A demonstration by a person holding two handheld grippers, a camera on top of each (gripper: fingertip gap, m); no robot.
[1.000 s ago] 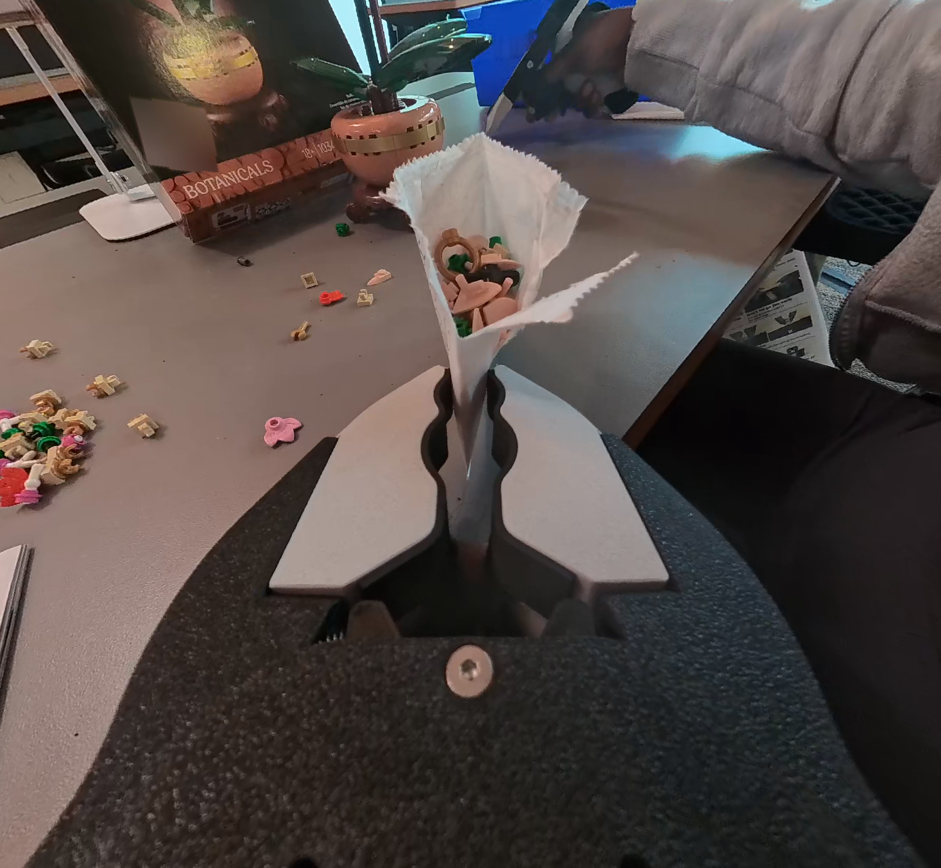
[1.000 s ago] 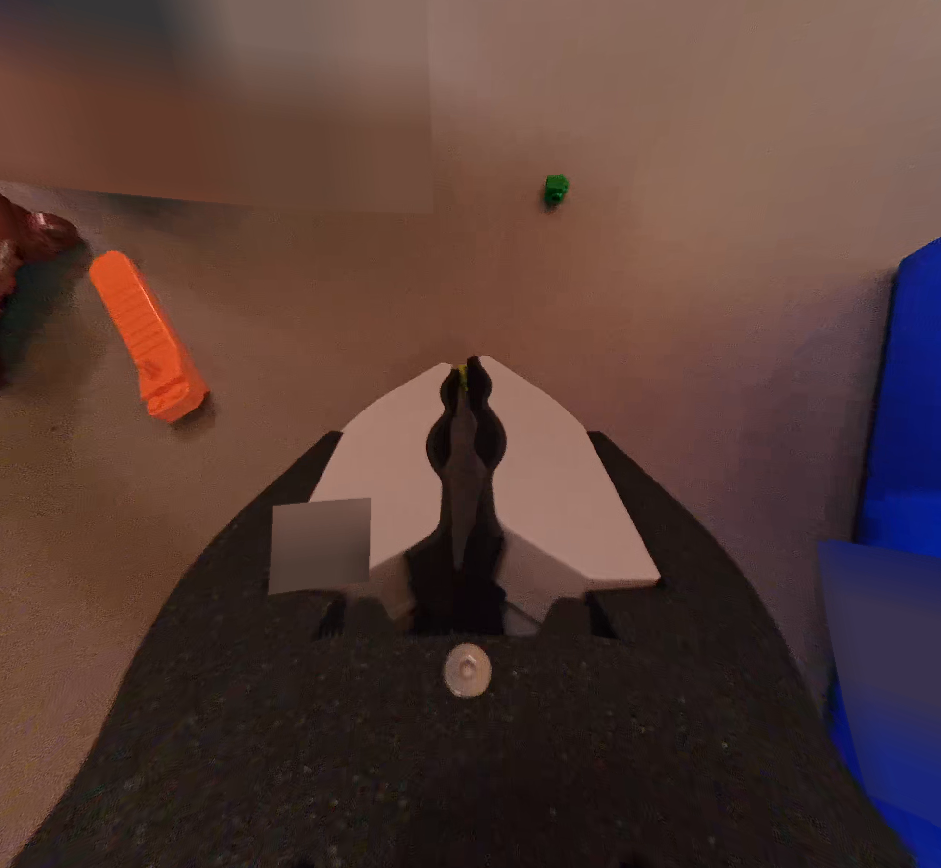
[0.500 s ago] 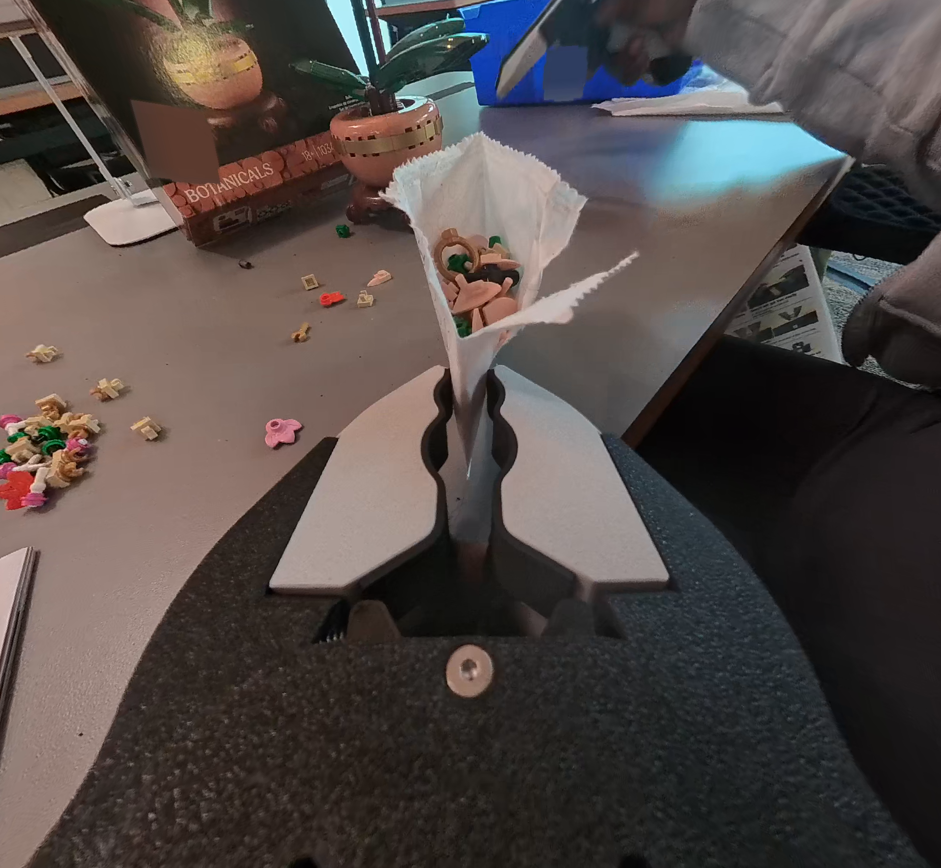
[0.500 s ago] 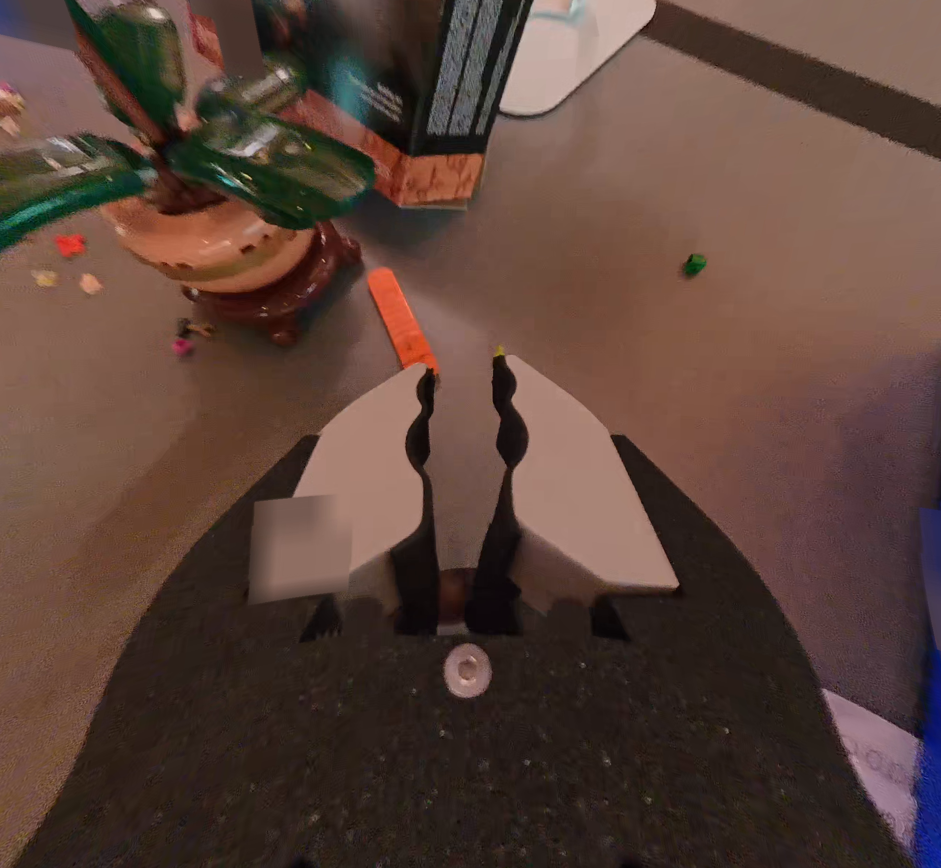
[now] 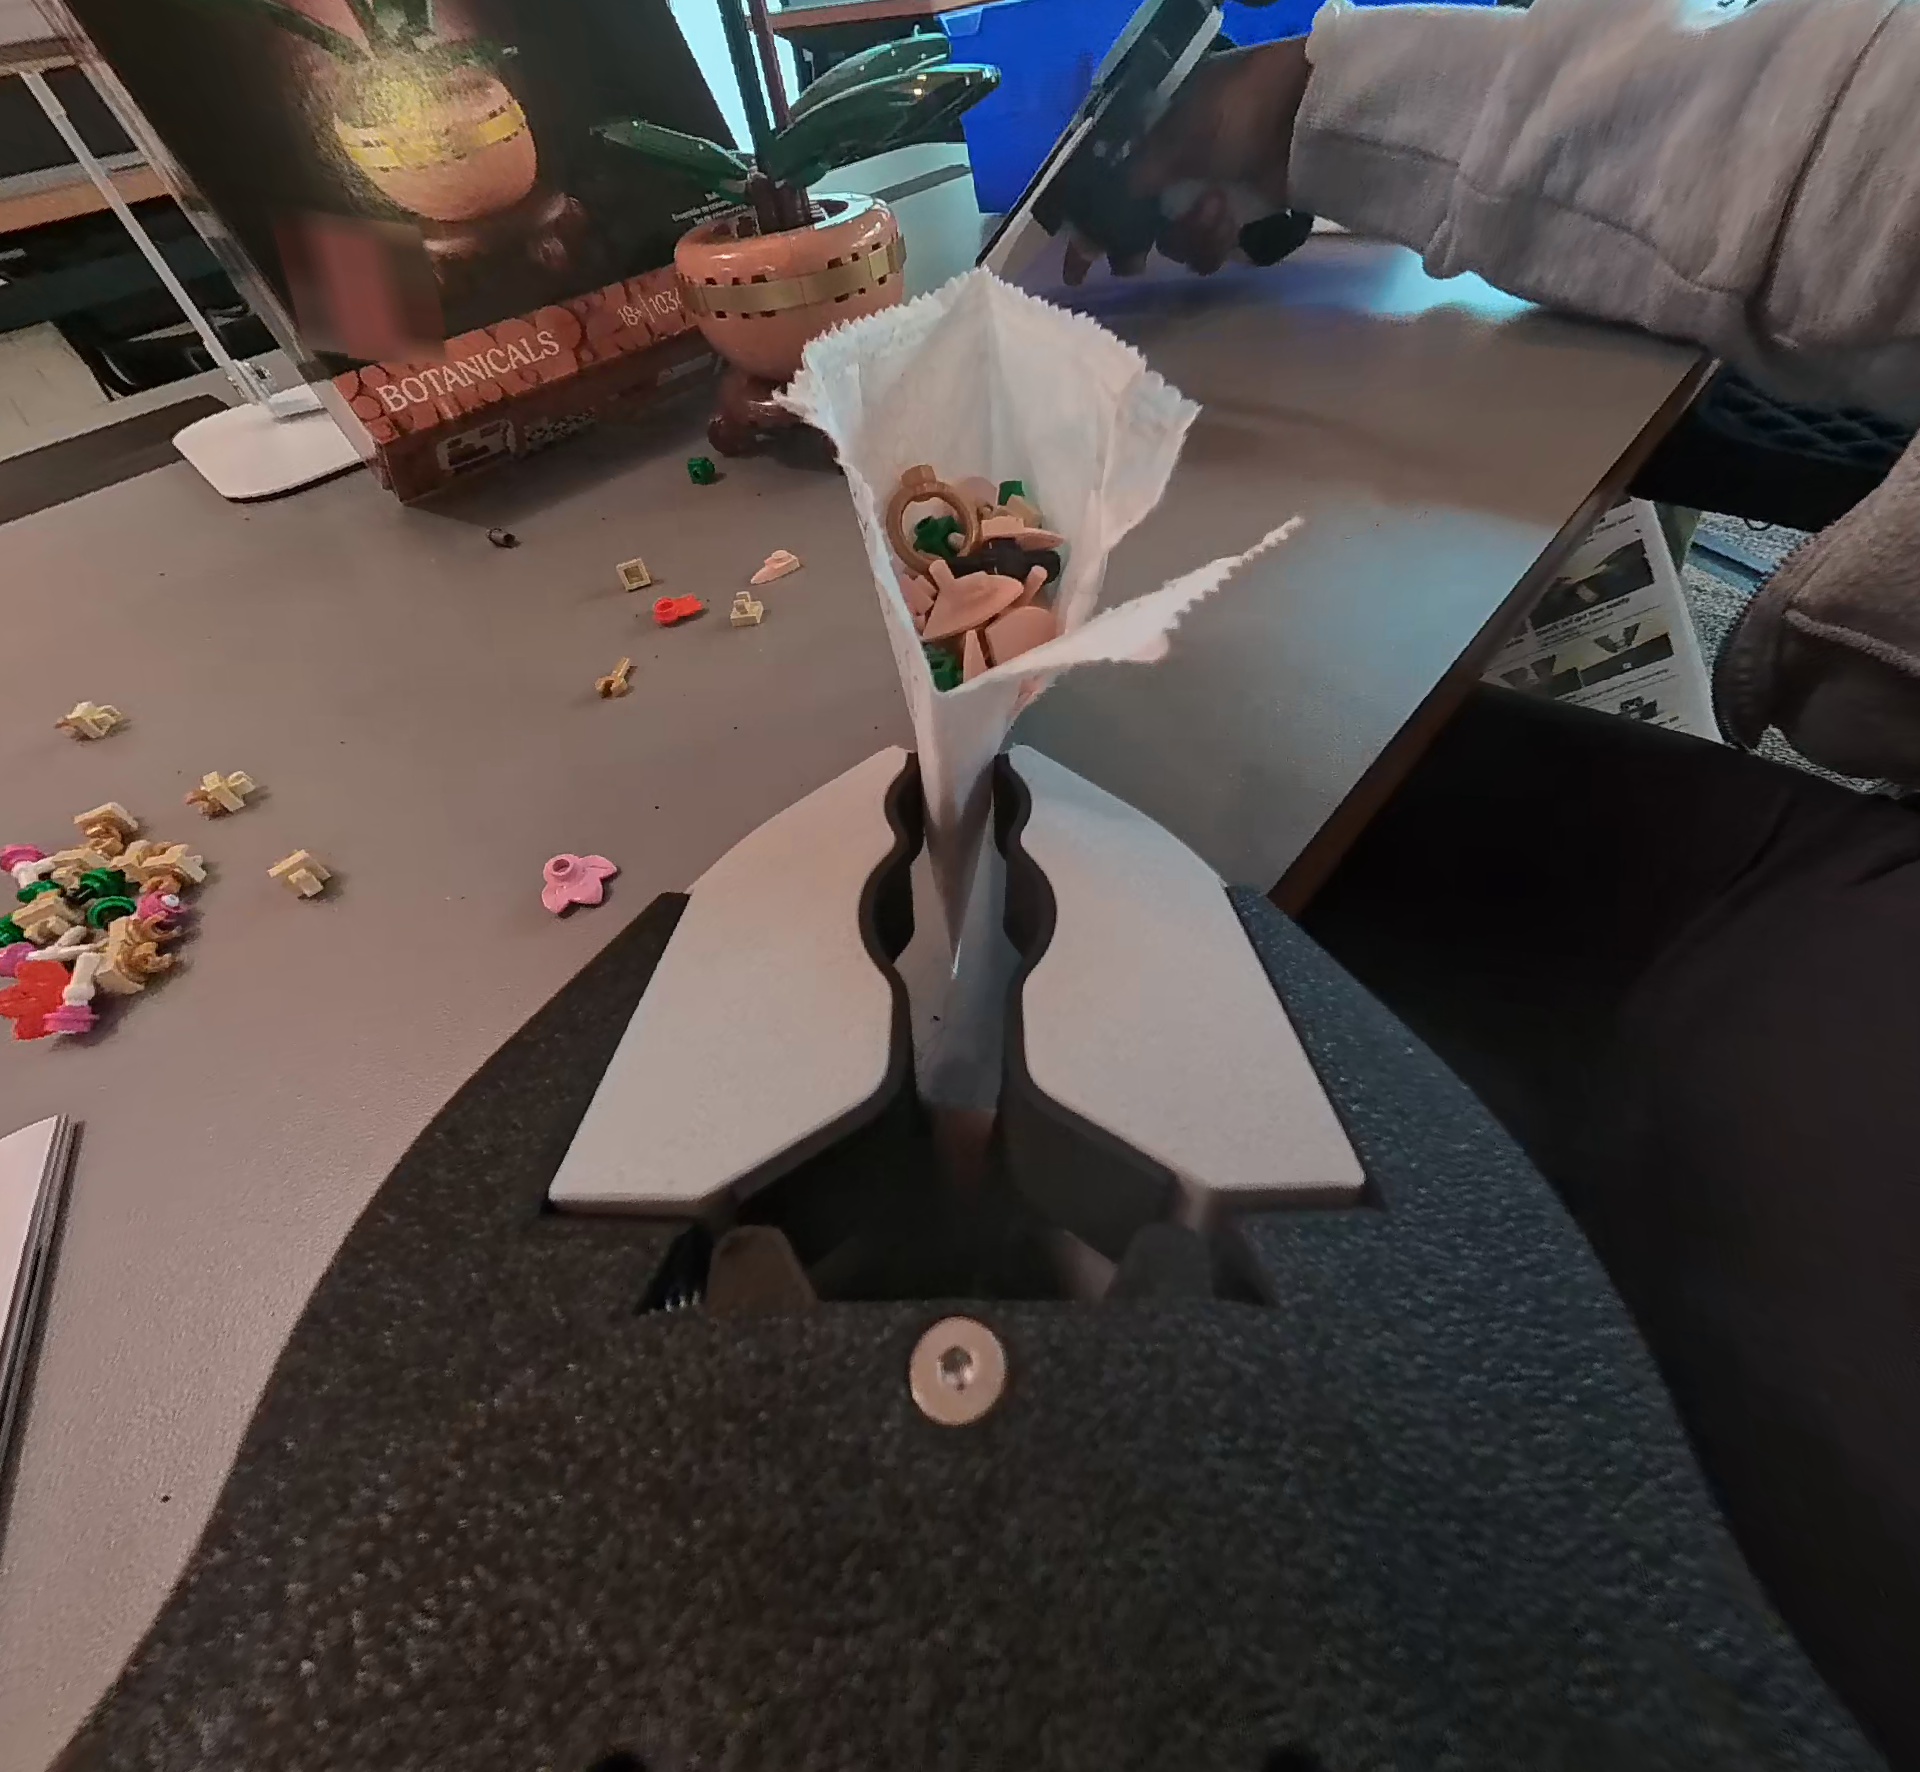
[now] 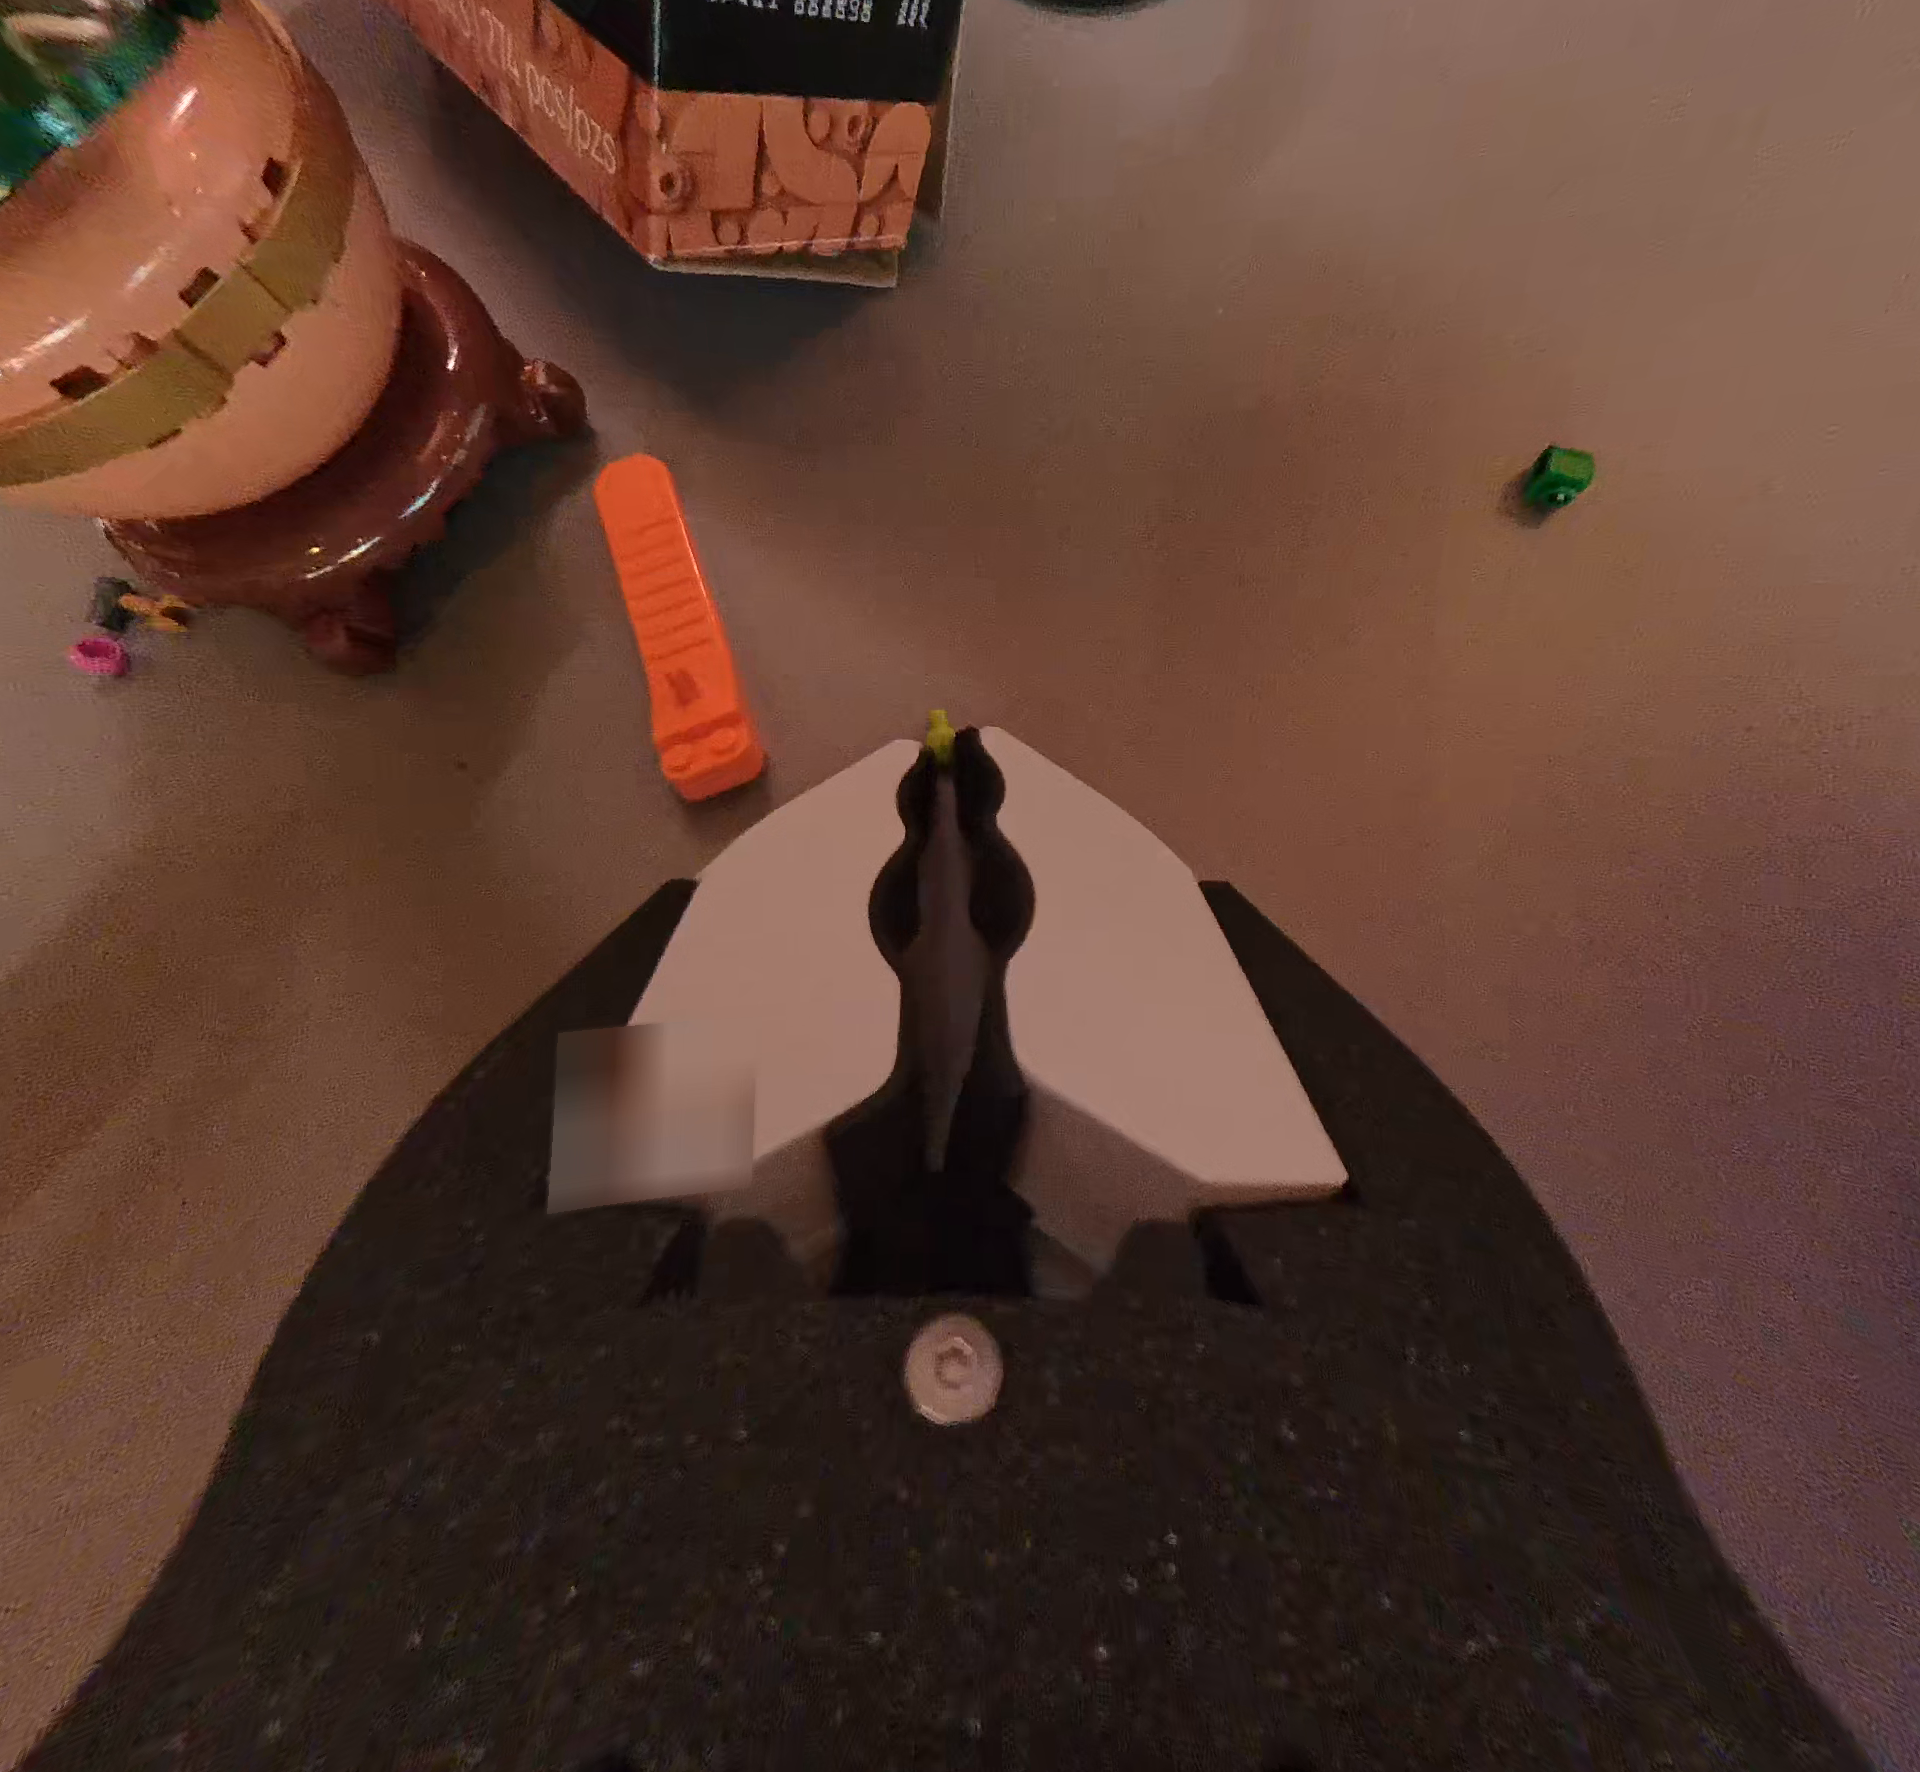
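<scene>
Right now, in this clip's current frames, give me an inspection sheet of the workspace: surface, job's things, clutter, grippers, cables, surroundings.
Surface: grey table, edge on the right.
Job's things: torn-open white paper bag with tan, green and black brick pieces inside; tiny yellow-green piece.
Clutter: pile of small bricks at left, pink flower piece, orange brick separator, green stud, brick-built flower pot, set box, booklet corner.
Grippers: left gripper shut on the bag's lower end; right gripper shut on the yellow-green piece.
Cables: nothing seen.
Surroundings: blue bin, desks, chair, person's grey sleeve.
</scene>
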